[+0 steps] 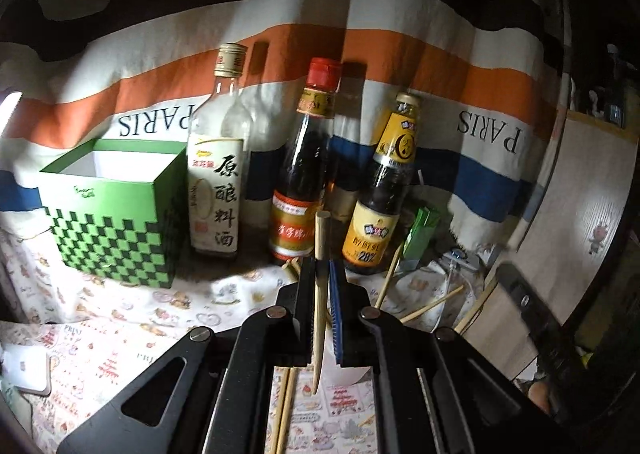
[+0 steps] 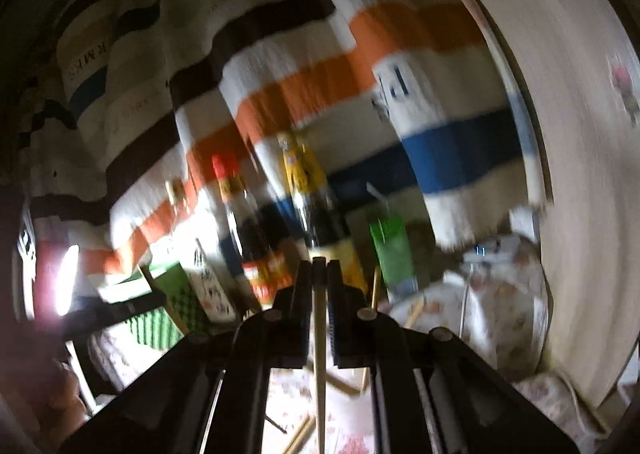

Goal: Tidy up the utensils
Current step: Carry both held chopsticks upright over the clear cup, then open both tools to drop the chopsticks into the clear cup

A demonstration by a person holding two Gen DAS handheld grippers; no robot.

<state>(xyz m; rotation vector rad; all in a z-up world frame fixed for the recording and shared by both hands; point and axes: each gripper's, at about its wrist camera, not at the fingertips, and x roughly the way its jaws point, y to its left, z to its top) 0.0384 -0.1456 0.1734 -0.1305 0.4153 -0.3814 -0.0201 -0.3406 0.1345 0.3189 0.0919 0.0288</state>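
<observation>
My left gripper (image 1: pixel 322 266) is shut on a wooden chopstick (image 1: pixel 321 254) that stands upright between its jaws, above the patterned tablecloth. A green checkered open box (image 1: pixel 112 209) stands to the left on the table. Loose chopsticks (image 1: pixel 424 304) lie on the cloth to the right, and two more chopsticks (image 1: pixel 286 406) lie under the gripper. My right gripper (image 2: pixel 319 266) is shut on another chopstick (image 2: pixel 319 334), held upright; this view is blurred. The green box (image 2: pixel 168 286) shows at its lower left.
Three sauce bottles (image 1: pixel 300 169) stand in a row behind, in front of a striped hanging cloth (image 1: pixel 400 53). A small green carton (image 1: pixel 420 232) stands at the right. A wooden cabinet (image 1: pixel 580 221) is at far right. A white phone (image 1: pixel 24 370) lies at the left edge.
</observation>
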